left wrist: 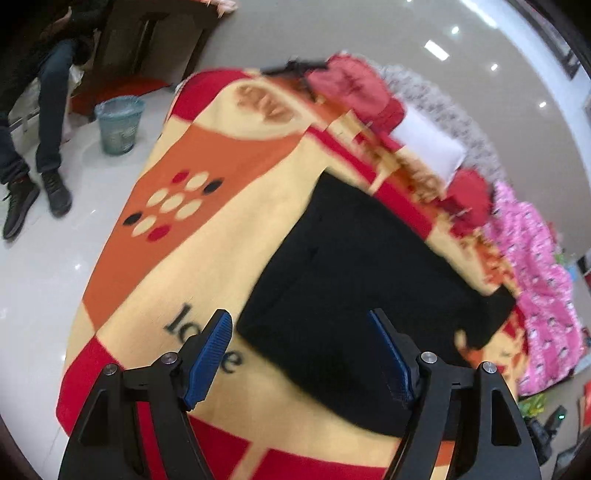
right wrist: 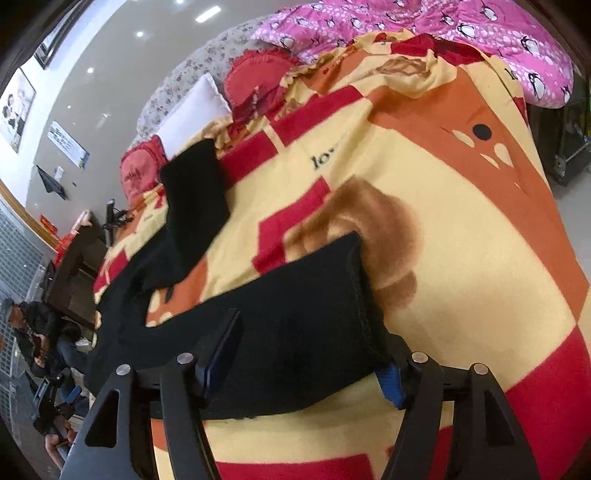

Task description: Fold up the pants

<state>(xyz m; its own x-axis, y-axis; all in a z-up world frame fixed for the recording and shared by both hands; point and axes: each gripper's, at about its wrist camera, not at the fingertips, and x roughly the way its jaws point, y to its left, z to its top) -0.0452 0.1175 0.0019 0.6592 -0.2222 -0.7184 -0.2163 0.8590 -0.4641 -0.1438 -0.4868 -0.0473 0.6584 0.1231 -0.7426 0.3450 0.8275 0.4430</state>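
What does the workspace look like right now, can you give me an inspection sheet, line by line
Surface: bed covered by a red, orange and yellow blanket.
Job's things: black pants lying spread on the blanket, legs apart.
Clutter: red cushions, white pillow, pink penguin-print quilt.
Grippers: left gripper open above the pants; right gripper open, one pant leg's end lying between its fingers.
Cables: nothing clearly seen.
Surroundings: glossy floor, teal waste bin, seated person, framed pictures on the wall.

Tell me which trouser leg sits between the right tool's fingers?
The near leg, whose hem lies over the brown patch; the other leg stretches away toward the white pillow.
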